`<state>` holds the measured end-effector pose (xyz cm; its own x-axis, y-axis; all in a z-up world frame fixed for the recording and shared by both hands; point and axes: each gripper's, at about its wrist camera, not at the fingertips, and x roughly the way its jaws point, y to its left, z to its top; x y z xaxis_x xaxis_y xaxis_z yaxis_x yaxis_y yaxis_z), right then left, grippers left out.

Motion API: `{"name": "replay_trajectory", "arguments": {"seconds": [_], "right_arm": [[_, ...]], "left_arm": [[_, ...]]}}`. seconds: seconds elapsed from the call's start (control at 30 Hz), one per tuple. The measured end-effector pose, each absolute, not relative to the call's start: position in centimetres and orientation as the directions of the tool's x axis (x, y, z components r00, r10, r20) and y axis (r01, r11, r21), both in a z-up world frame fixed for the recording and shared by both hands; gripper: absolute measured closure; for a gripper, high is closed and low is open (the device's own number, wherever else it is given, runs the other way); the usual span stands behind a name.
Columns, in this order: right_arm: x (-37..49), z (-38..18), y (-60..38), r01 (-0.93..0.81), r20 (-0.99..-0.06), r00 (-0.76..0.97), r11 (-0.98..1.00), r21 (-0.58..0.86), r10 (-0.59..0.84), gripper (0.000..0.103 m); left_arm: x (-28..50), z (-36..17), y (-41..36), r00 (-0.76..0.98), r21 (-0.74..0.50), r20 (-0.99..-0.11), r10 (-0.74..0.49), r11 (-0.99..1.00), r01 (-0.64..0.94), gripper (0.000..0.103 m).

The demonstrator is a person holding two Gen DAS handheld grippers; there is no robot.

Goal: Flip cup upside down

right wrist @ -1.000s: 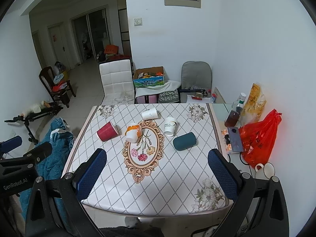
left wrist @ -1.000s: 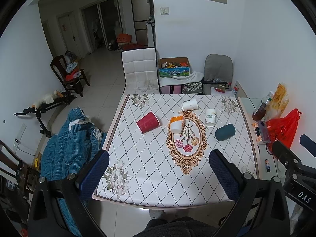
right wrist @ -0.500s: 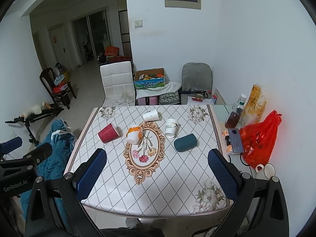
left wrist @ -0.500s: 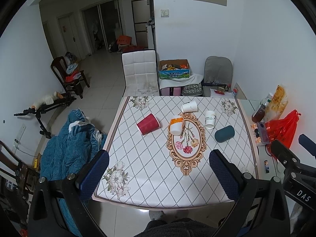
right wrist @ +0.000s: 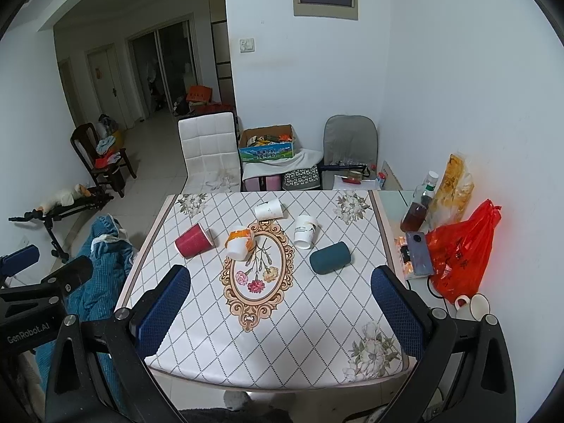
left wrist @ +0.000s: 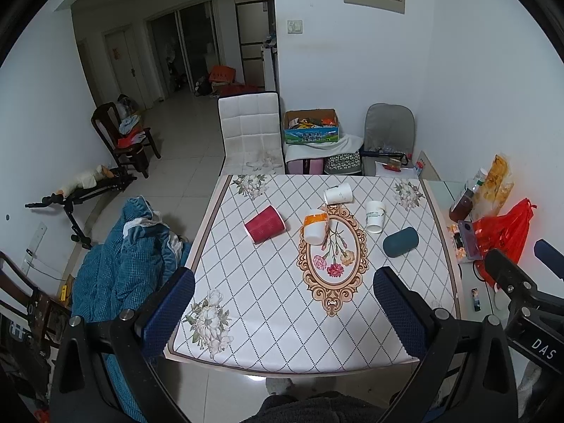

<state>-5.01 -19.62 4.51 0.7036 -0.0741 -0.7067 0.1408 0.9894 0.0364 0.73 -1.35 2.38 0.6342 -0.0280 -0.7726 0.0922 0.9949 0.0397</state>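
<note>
Diamond-patterned table in white-walled room

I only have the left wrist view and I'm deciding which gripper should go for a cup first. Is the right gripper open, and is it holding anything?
Observer: The right gripper is open. Its fingers are wide apart with nothing between them.
Operator: Good. Something white is half hidden below the red plastic bag. What is it?
Observer: It's a white mug on the side surface, just in front of the red plastic bag and off the patterned tablecloth.
</note>
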Motion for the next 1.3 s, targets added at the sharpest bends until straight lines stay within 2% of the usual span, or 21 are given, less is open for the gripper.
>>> {"name": "replay_trajectory", "arguments": {"seconds": [0.9,1.13,1.3], "right_arm": [[-4.2,3.4,-19.8,0.117,-0.720,0.693,0.991,0.062,-0.037,0.000],[-2.6,1.7,-20.8,0.100,-0.740,0.673,0.992,0.070,-0.016,0.000],[0.0,-1.7,-22.0,0.093,-0.789,0.615,0.993,0.068,-0.004,0.000]], "left_arm": [[0.9,2.2,-1.4,0.627,0.029,-0.778,-0.029,0.996,0.082,0.000],[1.8,-0.6,-2.2,0.597,0.028,-0.802,-0.004,0.999,0.044,0.000],[3.5,-3.7,-3.0,0.566,0.064,-0.822,0.054,0.998,-0.003,0.000]]}}
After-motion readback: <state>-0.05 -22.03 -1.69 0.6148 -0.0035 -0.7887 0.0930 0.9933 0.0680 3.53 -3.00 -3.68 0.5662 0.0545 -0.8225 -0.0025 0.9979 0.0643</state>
